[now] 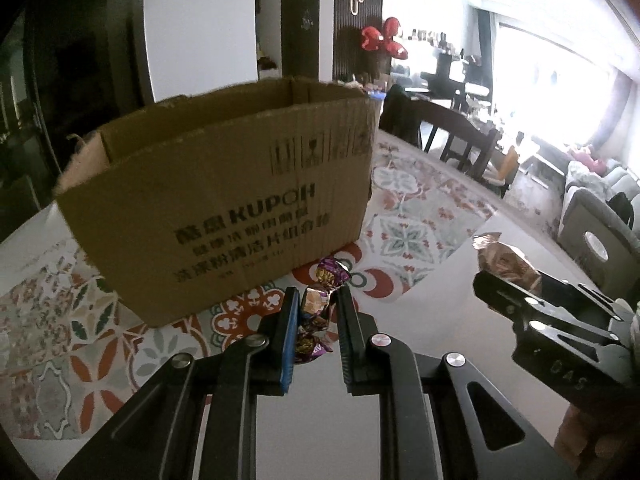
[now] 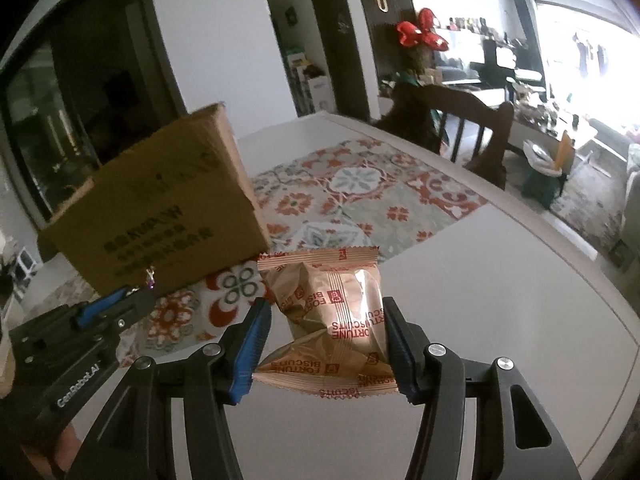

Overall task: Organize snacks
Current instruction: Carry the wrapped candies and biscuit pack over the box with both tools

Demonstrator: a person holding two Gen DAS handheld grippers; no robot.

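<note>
A patterned tablecloth point(image 2: 360, 188) is lying across the white table point(image 2: 500, 300) through the frame's middle. A dark wooden chair point(image 2: 472, 128) is standing at upper right, and a red bow point(image 2: 420, 34) is hanging near the top centre.

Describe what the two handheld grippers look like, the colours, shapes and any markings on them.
Both are black metal tools with slotted, triangular linkage arms joined by round silver pins. The left gripper and right gripper each have two flat fingers; blue ribbed pads line the right one's fingers and at least one of the left's. White lettering reading GenRobot.AI marks the left gripper's body. No cables or sleeves are visible.
</note>
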